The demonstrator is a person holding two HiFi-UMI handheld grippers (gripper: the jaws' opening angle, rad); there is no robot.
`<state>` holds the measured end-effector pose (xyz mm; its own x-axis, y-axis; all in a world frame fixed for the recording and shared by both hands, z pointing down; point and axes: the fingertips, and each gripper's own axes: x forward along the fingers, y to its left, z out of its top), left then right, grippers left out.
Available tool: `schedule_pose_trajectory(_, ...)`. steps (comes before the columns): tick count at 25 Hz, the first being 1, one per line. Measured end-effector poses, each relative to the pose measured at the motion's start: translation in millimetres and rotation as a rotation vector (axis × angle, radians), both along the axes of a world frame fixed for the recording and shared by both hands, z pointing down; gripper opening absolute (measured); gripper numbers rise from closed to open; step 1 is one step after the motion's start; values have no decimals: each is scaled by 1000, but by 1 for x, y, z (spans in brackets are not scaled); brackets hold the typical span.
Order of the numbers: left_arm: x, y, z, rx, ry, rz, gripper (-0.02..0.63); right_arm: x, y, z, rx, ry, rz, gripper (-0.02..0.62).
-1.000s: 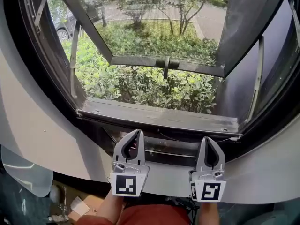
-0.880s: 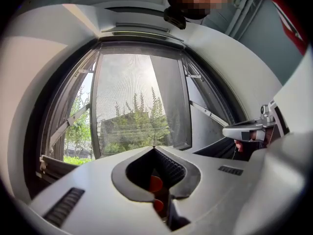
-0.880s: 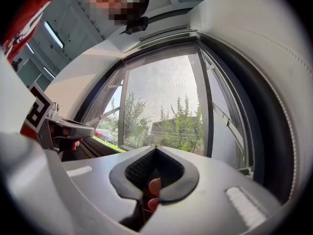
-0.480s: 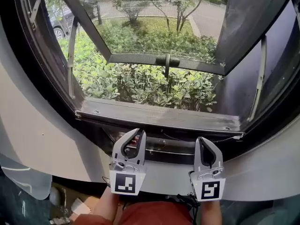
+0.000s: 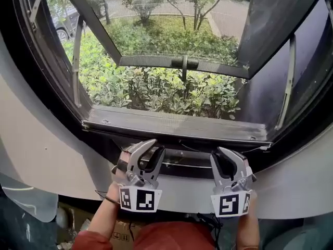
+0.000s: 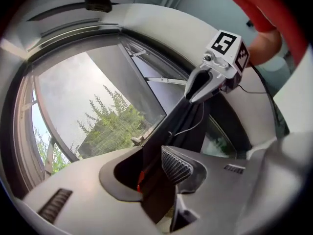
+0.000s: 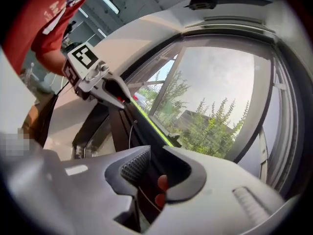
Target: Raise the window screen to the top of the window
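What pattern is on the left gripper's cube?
Black-and-white square markers on the white cube; clearest in the head view.

We count 2 grippers, the left gripper (image 5: 156, 146) and the right gripper (image 5: 222, 152), each with 2 jaws and 1 marker cube: the left cube (image 5: 138, 199) and the right cube (image 5: 230, 203). We count 2 hands, the left hand (image 5: 112, 194) and the right hand (image 5: 252, 215). We see 1 screen (image 5: 171, 30) with 1 handle (image 5: 184, 64), 1 sill (image 5: 171, 125), 2 stays, the left stay (image 5: 76, 61) and the right stay (image 5: 287, 77), and 1 car (image 5: 61, 31).
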<state>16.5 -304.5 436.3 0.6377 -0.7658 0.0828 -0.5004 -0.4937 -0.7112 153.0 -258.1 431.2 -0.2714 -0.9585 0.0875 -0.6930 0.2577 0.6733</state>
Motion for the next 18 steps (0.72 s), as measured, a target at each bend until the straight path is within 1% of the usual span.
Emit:
schedule_pose_trajectory(2,0,-2,7,22,-98,5,112,3,-2,7,-23,103,10,111)
schedule_pose_trajectory(4,-2,-5,14,36,-189,8,112,5,-4,13,-47,184,22,133)
schedule_pose_trajectory(7,-4,-9,22,45,-283,11,115,10,-7,22,-70,285,38,144)
schedule_pose_trajectory(10,-4,-12,26,56,-341,16,115,14,-12,31,-102,358,53,144)
schedule_pose_trajectory(13,-6,-16,27,67,-370,11,116,18,-16,37,-122,403,61,145)
schedule_pose_trajectory(16,-6,-18,27,61,-383,14,119,18,-17,37,-127,408,57,146)
schedule_pose_trajectory(18,-6,-19,29,55,-404,22,118,18,-17,37,-130,403,55,146)
